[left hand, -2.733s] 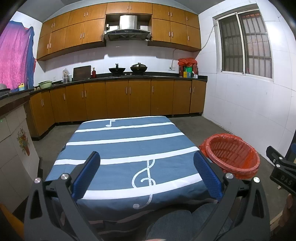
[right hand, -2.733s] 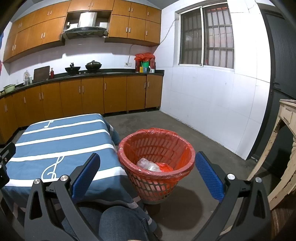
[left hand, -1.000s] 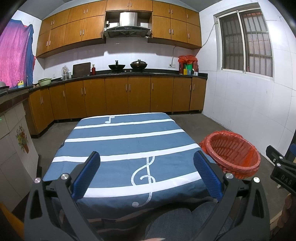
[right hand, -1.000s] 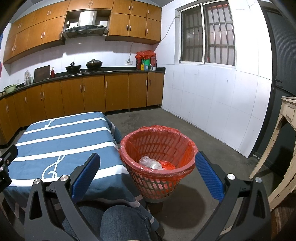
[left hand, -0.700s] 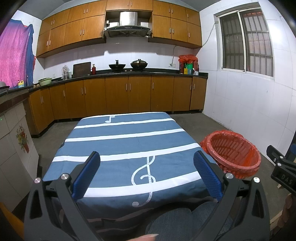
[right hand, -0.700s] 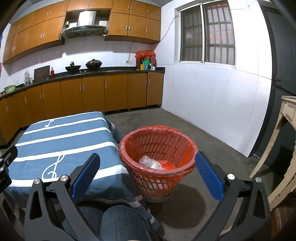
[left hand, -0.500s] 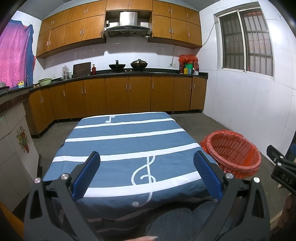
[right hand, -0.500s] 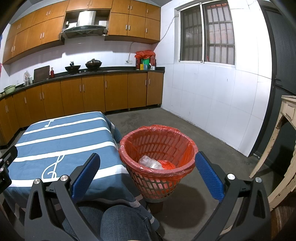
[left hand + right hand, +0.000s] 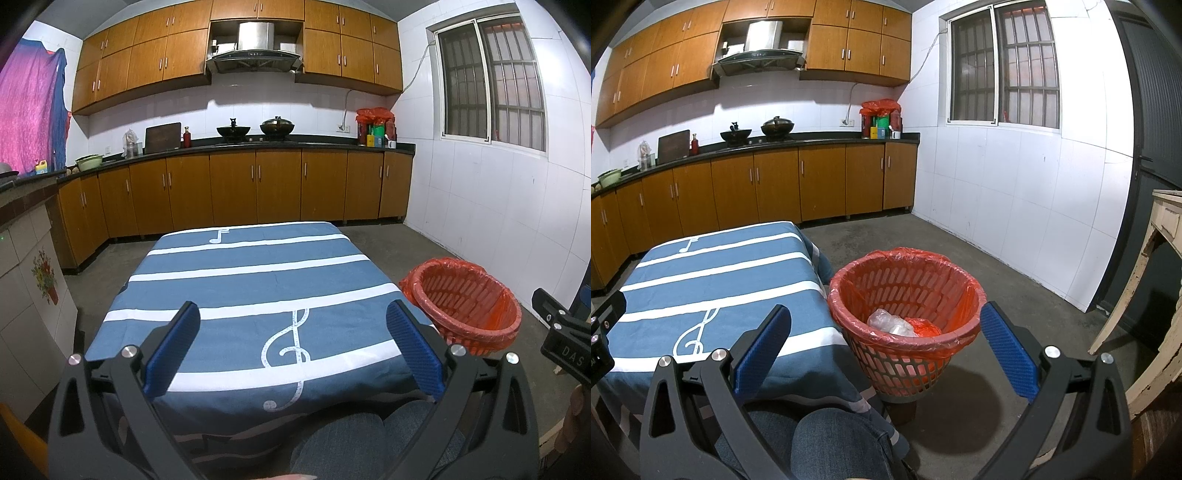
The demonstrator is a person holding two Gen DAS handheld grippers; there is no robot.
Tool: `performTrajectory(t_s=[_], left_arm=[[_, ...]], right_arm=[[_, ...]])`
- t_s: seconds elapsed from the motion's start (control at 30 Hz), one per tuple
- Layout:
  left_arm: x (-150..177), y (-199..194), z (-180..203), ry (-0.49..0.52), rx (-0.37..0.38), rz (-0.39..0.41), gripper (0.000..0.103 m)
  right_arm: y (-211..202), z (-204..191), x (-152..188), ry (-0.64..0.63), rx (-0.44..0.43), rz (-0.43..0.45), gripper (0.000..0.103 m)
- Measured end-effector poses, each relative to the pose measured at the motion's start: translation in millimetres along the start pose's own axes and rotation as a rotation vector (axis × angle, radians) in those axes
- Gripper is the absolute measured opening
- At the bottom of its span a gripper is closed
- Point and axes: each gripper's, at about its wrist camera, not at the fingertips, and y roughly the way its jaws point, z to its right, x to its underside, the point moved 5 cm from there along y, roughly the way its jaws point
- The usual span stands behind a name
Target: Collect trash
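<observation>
A red mesh trash basket (image 9: 905, 295) with a red liner stands on the floor just right of the table; the left wrist view catches it too (image 9: 461, 299). Inside lie a crumpled clear plastic piece (image 9: 890, 323) and a red bag (image 9: 923, 326). My right gripper (image 9: 884, 325) hangs open above the basket's near rim, nothing between its blue pads. My left gripper (image 9: 293, 321) is open over the near end of the table with the blue striped cloth (image 9: 258, 280), holding nothing. No trash shows on the cloth.
Wooden cabinets and a dark counter (image 9: 236, 147) with pots run along the back wall. A worn wooden table (image 9: 1160, 266) stands at the right. A person's knees in jeans (image 9: 834, 439) sit under the table's near edge. Bare concrete floor (image 9: 1015, 288) lies around the basket.
Both views have shifted only slightly over the last seconds; both grippers stay open and the basket's contents are unchanged.
</observation>
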Motion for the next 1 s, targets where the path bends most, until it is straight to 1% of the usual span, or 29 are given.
performTrajectory(t_s=[0.27, 1.0], left_arm=[[6.6, 4.6, -2.1, 0.000, 0.002, -0.005, 0.099], [7.6, 6.8, -1.5, 0.004, 0.002, -0.007, 0.099]], right_arm=[[0.0, 0.1, 0.2, 0.001, 0.000, -0.001, 0.101], [0.0, 1.2, -0.8, 0.001, 0.000, -0.003, 0.101]])
